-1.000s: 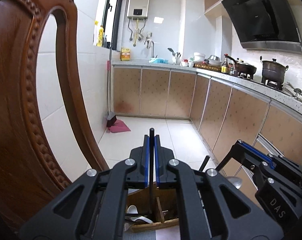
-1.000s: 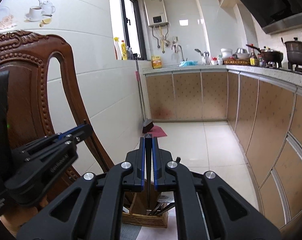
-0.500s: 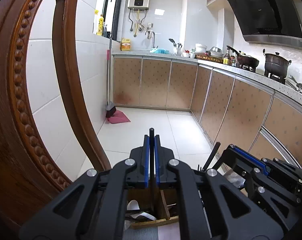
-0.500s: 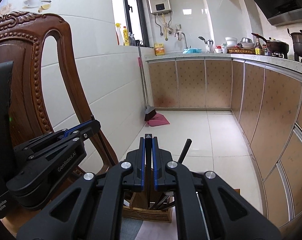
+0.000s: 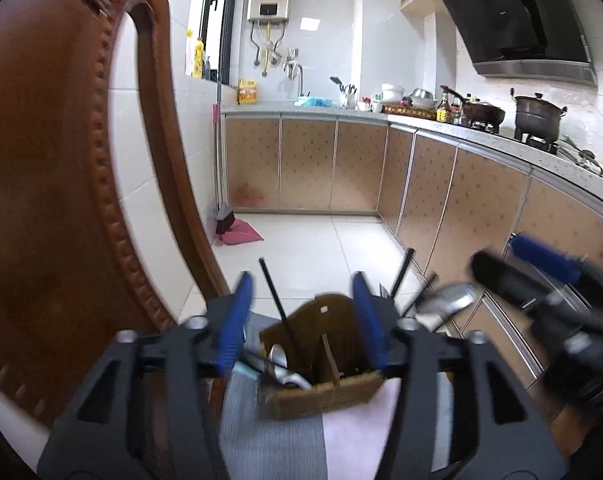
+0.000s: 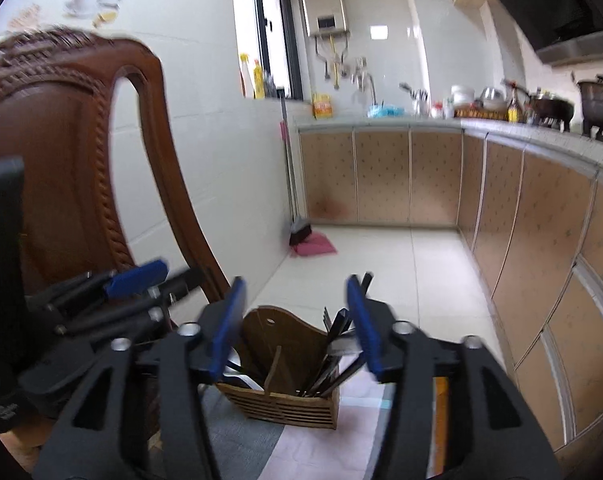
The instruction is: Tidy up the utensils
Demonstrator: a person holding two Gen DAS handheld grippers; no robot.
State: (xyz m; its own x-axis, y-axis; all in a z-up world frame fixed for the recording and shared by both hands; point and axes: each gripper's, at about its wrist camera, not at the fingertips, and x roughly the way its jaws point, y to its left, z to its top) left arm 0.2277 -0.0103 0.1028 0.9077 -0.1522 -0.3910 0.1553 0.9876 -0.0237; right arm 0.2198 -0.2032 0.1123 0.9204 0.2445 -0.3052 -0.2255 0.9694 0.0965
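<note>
Utensil holder (image 6: 289, 404) on striped mat (image 5: 269, 440); tiled kitchen floor (image 6: 385, 264) beyond.

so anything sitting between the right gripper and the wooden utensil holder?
Nothing visible. The right gripper, whose jaws have just been opening with nothing between them, looks straight at the wooden utensil holder. The left gripper is off to the side, by the chair.

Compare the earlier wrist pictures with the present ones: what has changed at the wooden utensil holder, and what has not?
Both claws have just opened. The left claw let go of a black chopstick, now leaning in the holder. The right claw also released its utensil. Holder, mat and chair stayed put.
</note>
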